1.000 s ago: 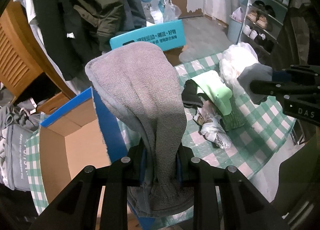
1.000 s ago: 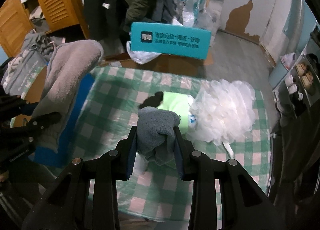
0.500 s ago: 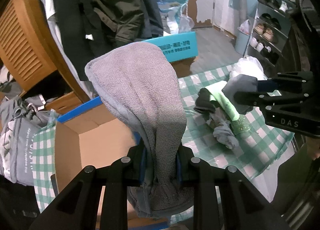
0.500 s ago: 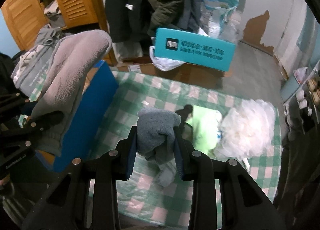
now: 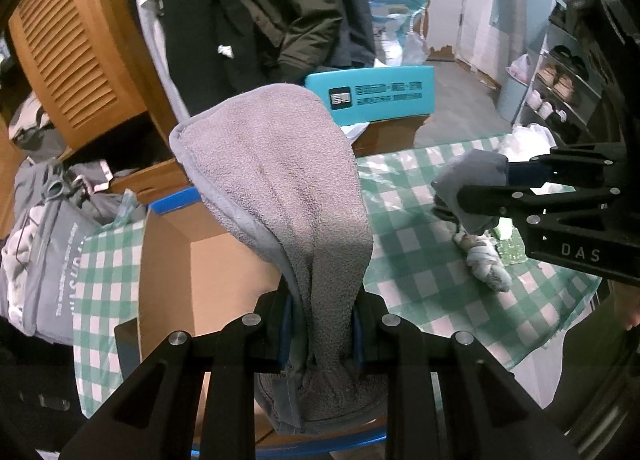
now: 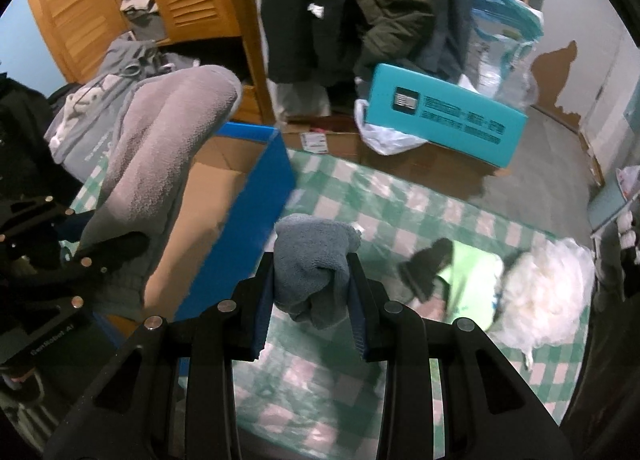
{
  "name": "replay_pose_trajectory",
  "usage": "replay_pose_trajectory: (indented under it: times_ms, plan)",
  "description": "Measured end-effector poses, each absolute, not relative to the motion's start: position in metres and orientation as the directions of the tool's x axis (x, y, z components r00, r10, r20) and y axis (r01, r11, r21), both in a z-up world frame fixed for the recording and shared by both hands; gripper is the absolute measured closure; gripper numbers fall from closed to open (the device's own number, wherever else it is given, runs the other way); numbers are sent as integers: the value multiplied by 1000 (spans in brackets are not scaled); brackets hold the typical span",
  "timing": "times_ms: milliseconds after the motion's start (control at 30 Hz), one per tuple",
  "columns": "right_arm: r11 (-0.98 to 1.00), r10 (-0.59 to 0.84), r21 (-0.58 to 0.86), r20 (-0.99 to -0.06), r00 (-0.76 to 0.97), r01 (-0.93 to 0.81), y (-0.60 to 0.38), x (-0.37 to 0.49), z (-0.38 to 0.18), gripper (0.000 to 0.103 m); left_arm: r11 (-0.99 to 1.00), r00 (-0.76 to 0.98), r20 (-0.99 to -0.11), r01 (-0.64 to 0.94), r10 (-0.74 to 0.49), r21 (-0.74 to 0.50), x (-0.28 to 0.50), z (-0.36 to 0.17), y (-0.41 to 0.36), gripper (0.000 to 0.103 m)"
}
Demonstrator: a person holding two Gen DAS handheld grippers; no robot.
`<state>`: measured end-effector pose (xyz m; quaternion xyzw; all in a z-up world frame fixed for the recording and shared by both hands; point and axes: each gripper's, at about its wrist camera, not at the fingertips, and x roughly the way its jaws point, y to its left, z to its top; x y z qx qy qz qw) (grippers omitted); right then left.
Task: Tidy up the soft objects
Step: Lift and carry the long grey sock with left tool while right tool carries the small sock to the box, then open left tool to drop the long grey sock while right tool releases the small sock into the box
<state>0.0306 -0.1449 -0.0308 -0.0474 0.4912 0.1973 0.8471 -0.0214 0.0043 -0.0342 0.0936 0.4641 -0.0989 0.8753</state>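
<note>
Since a second ago both my hands have carried their loads sideways toward the open cardboard box (image 5: 208,260), which now fills more of both views, while the loose items on the table have slid off to the right. Starting at the left, the box has plain brown walls inside and a glossy blue outer face (image 6: 248,220), and it sits on the green-and-white checked tablecloth (image 5: 420,260). My left gripper (image 5: 322,334) is pinched tight on a grey-brown towel (image 5: 280,180), thick looped terry with a stitched hem, which stands up in a rounded fold above the fingers and hangs over the box. Further right, my right gripper (image 6: 310,300) is clamped on a small blue-grey cloth (image 6: 312,260), a bunched fleecy wad bulging between the pads, held above the cloth just beside the box's blue wall. Right of that, on the table, lie a black fabric piece (image 6: 428,264), a smooth pale green item (image 6: 468,284) and a fluffy white mesh puff (image 6: 548,292), close together. Behind the table, a teal carton (image 6: 444,120) with printed text rests on a brown box.
</note>
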Motion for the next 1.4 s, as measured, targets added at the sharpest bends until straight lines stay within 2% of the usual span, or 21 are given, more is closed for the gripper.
replay_pose_trajectory:
  times_ms: [1000, 1200, 1267, 1333, 1400]
  plan:
    - [833, 353, 141, -880, 318, -535, -33, 45, -52, 71, 995, 493, -870, 91, -10, 40, -17, -69, 97, 79]
    - [825, 358, 160, -890, 282, -543, -28, 46, -58, 70, 995, 481, -877, 77, 15, 60, -14, -76, 101, 74]
    - [827, 358, 163, -891, 280, -539, -27, 47, -58, 63, 995, 476, -879, 74, 27, 71, -14, -77, 101, 59]
    - [829, 351, 157, -894, 280, -537, -27, 47, -59, 45, 994, 474, -880, 66, 42, 83, -13, -78, 102, 55]
    - [832, 352, 156, -890, 289, -532, -28, 47, -58, 41, 994, 470, -881, 57, 52, 89, -13, -80, 104, 52]
